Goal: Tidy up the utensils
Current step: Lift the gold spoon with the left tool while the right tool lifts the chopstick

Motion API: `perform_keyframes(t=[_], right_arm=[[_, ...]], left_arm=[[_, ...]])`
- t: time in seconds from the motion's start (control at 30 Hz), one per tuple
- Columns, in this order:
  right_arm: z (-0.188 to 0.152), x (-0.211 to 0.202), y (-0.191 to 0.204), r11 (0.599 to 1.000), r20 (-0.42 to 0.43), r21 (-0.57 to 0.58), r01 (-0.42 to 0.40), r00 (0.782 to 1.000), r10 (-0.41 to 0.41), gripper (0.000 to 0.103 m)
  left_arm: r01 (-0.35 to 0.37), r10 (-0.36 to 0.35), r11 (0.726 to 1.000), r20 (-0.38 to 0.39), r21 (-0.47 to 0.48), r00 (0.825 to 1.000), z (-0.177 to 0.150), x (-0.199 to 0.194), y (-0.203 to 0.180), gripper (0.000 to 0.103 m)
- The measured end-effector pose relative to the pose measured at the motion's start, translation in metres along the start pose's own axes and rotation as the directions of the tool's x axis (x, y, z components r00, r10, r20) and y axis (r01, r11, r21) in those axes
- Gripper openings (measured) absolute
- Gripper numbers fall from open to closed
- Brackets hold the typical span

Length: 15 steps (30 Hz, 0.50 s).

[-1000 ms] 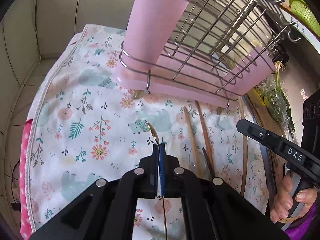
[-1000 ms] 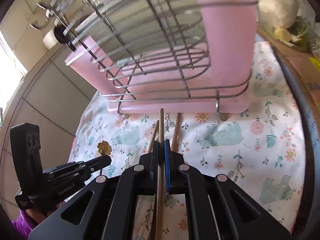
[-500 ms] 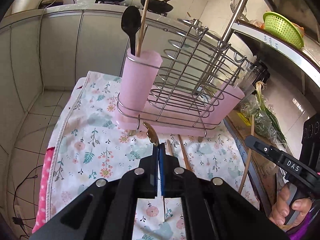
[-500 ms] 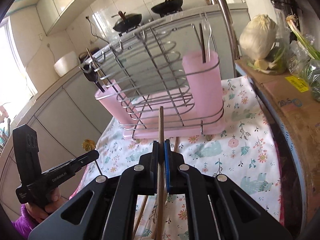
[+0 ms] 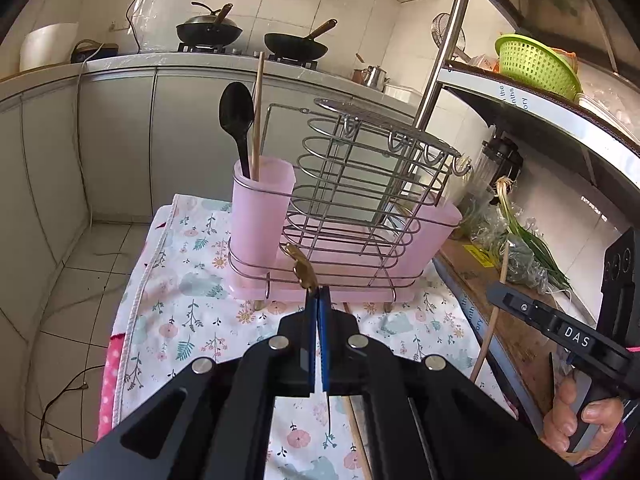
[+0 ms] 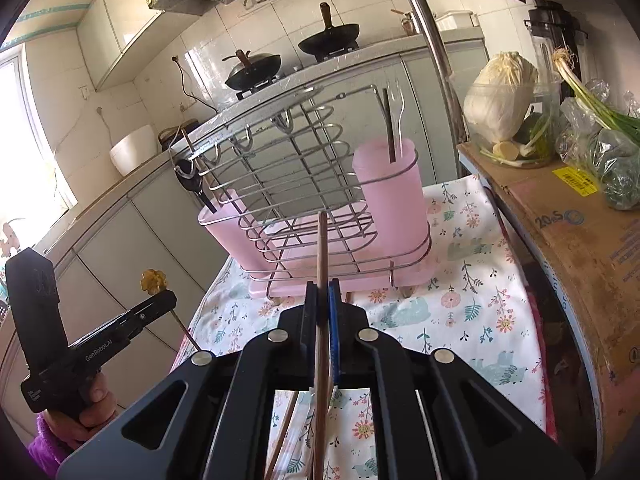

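Note:
A wire rack (image 5: 360, 208) with two pink cups stands on the floral cloth. The near cup (image 5: 262, 216) in the left wrist view holds a black spoon (image 5: 236, 120) and a chopstick (image 5: 257, 112). The other cup (image 6: 394, 196) holds a clear fork (image 6: 400, 116) and a dark stick. My left gripper (image 5: 318, 296) is shut on a thin gold utensil with a flower-shaped end (image 5: 300, 266), held above the cloth in front of the rack; it also shows in the right wrist view (image 6: 153, 280). My right gripper (image 6: 324, 292) is shut on a wooden chopstick (image 6: 322, 248) that points up.
More chopsticks (image 6: 284, 428) lie on the cloth (image 5: 192, 304) below my right gripper. A cardboard box (image 6: 580, 248) with greens and cabbage flanks the table's right side. A metal shelf post (image 5: 444, 40) rises behind the rack. Counter and woks stand beyond.
Both grippers rose and pulled back from the cloth, each keeping its utensil. The rack, close overhead a second ago, now stands farther off and fully in view.

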State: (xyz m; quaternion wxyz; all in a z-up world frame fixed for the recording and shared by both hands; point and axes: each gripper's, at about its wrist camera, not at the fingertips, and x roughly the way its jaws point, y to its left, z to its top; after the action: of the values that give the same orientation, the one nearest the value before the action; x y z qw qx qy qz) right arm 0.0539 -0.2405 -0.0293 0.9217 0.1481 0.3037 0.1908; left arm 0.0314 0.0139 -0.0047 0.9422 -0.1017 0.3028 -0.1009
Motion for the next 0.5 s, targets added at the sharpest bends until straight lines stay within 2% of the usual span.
perform_keyframes(t=[0.27,0.5], right_arm=[[0.006,-0.01,-0.001,1.0,0.047,-0.003,0.005,0.999,-0.005,0.006],[0.021,-0.015,0.0,1.0,0.076,-0.022,0.014,0.997,-0.013,0.006]], left_arm=[[-0.009,0.009,1.0,0.018,0.014,1.0,0.006,-0.007,-0.004,0.001],[-0.024,0.022,0.999,0.071,0.023,0.997,0.025,-0.018,-0.001,0.001]])
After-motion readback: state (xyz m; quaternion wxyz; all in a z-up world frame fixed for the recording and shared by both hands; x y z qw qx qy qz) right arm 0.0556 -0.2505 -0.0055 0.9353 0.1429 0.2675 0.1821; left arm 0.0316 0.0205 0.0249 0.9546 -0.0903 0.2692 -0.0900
